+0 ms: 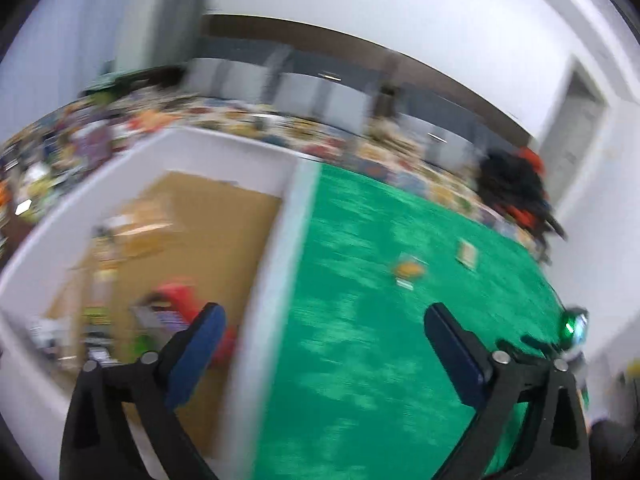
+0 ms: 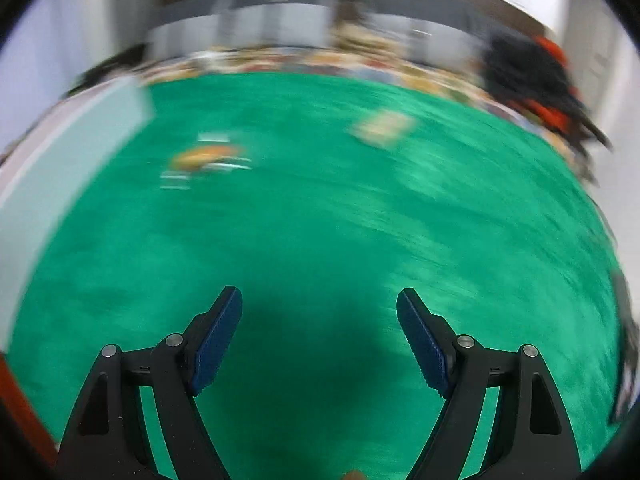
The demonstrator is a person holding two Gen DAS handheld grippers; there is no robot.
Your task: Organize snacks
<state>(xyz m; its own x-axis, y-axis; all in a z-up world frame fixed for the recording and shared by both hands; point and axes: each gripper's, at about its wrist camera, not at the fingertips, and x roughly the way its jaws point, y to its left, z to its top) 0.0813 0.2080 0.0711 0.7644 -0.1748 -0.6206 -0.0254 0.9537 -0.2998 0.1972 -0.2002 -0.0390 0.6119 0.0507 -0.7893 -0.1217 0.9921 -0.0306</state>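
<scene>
Snacks (image 2: 206,158) on green cloth (image 2: 320,240) | left gripper (image 1: 324,320) wide, empty | right gripper (image 2: 320,304) wide, empty

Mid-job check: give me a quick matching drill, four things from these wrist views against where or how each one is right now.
Things:
1. left gripper
2. orange snack packet
3. red packet
4. right gripper

States:
A. lying on the green cloth
B. inside the white-walled box
C. open, empty, over the box's wall
D. open, empty, over bare cloth

Pairs: 1-C, 2-A, 3-B, 4-D
</scene>
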